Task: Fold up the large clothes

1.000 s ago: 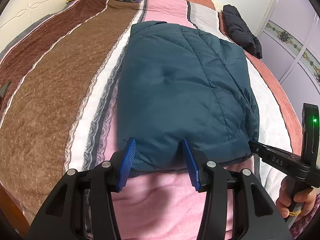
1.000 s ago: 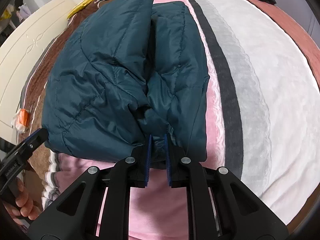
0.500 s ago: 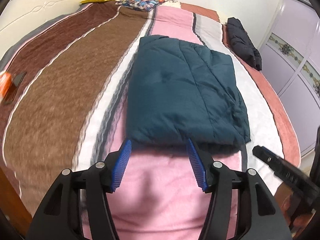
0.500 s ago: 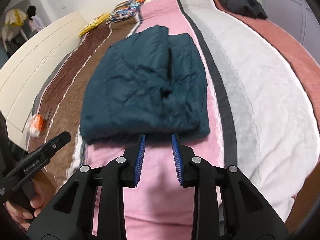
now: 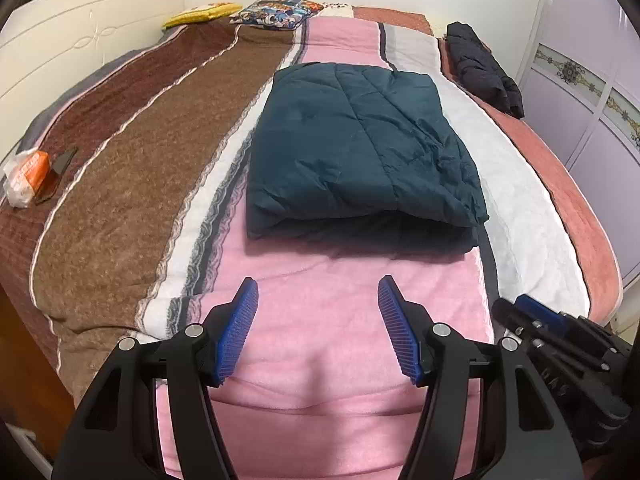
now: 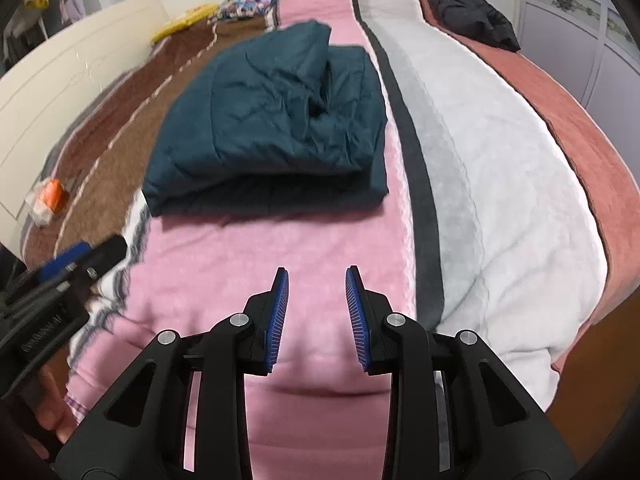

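The dark teal quilted jacket (image 5: 360,152) lies folded into a thick, roughly rectangular bundle on the pink stripe of the bed (image 5: 340,360), its doubled near edge facing both cameras and its layers stacked one on another. From the right wrist view the top layer (image 6: 272,108) looks a little rumpled, with a dark pocket of loose fabric near its far right part and the layer beneath showing past it on the right side, so the stack is not perfectly squared. The fold itself reads as essentially finished; at most some smoothing or evening of that right side seems left. The left gripper (image 5: 318,328) hovers over the pink blanket just short of the bundle, its blue fingers spread wide and holding nothing. The right gripper (image 6: 316,316) sits likewise apart from the jacket, its fingers parted and empty. Farther off, a black garment (image 5: 484,72) lies bunched near the far right edge of the bed, possibly the next piece to fold. An orange and white packet (image 5: 26,176) rests at the left edge, and pillows (image 5: 276,12) lie by the headboard (image 5: 80,44).
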